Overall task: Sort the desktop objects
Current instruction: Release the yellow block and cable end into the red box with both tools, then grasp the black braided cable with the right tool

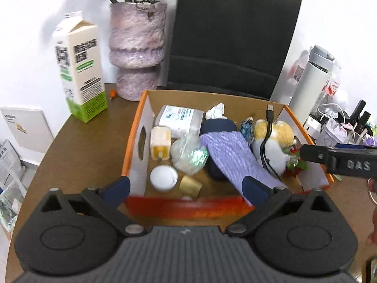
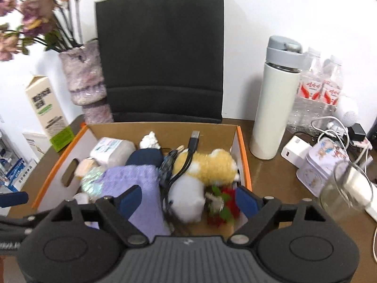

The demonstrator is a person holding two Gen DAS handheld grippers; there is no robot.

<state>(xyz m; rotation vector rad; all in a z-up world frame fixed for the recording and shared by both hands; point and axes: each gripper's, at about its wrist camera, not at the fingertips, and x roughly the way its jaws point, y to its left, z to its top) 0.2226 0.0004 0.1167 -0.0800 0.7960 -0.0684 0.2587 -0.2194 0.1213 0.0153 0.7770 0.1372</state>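
A cardboard box with an orange rim (image 1: 139, 122) stands on the brown desk, packed with small things. Inside lie a purple striped cloth (image 1: 231, 155), a yellow and white plush toy (image 1: 273, 136) with a black USB cable (image 1: 269, 113) draped over it, a tissue pack (image 1: 181, 118), a white round lid (image 1: 163, 176) and a red and green ornament (image 2: 223, 210). My left gripper (image 1: 186, 188) is open over the box's near wall, holding nothing. My right gripper (image 2: 188, 198) is open above the plush toy (image 2: 207, 165) and the cloth (image 2: 139, 179), its pads clear of both.
Behind the box stand a milk carton (image 1: 80, 70), a mottled purple vase (image 1: 136, 54) and a black paper bag (image 1: 231, 40). To its right are a white bottle (image 2: 275, 103), a printed tin (image 2: 322, 165), a clear glass (image 2: 346, 188), a white charger (image 2: 294, 153) and water bottles (image 2: 318, 89).
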